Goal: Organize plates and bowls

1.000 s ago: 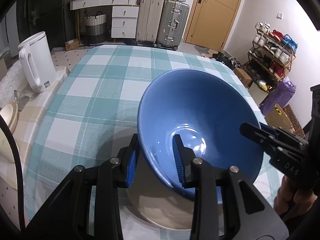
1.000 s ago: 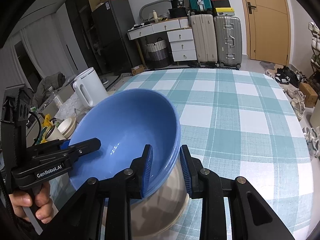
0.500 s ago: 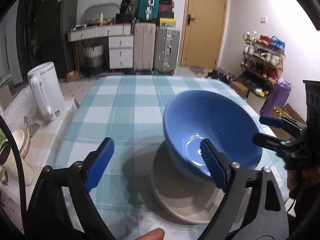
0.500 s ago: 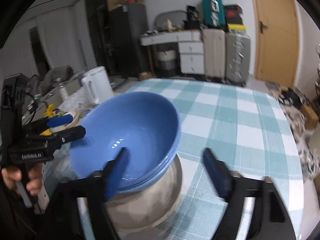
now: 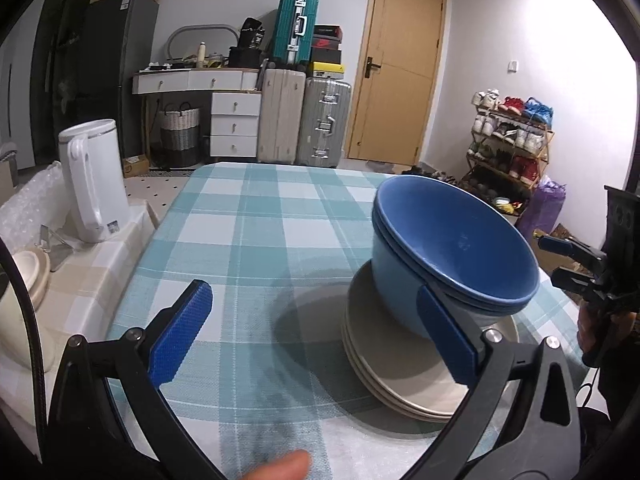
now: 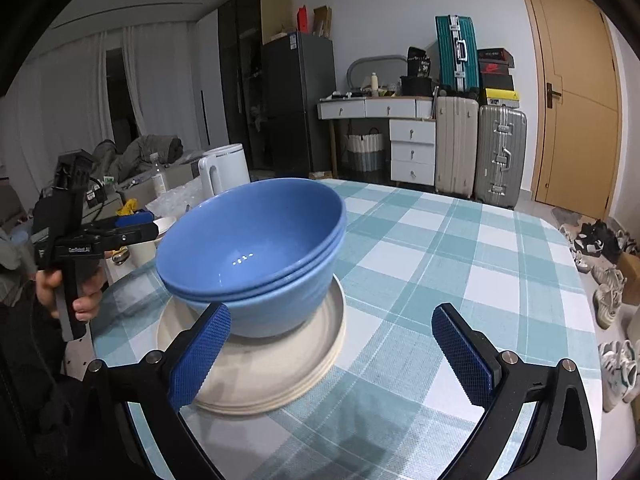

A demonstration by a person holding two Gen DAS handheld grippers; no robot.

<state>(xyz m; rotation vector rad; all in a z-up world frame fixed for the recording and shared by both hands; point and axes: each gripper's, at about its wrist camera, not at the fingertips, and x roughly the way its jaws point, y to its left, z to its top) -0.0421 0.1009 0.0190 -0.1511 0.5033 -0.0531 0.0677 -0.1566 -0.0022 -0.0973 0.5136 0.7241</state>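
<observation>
Two nested blue bowls (image 5: 452, 240) (image 6: 248, 240) sit on a stack of cream plates (image 5: 400, 384) (image 6: 260, 376) on the checked table. My left gripper (image 5: 312, 300) is drawn back on the bowls' left side. Its jaws are opening wide and nothing is between them. My right gripper (image 6: 331, 320) is off the bowls' other side, jaws also opening, with nothing between them. Each gripper shows in the other's view, the right gripper (image 5: 550, 260) and the left gripper (image 6: 152, 226), both clear of the bowl rim.
The table (image 5: 260, 216) carries a teal checked cloth. A white kettle (image 5: 94, 184) (image 6: 224, 168) and a cream dish (image 5: 28, 276) stand on a side counter to the left. Suitcases (image 5: 304, 124), drawers and a shoe rack (image 5: 508, 148) line the far wall.
Both grippers, shut on the blue bowl's rim a second ago, have opened and let it go. They have drawn back, and the bowl now rests nested on the plates.
</observation>
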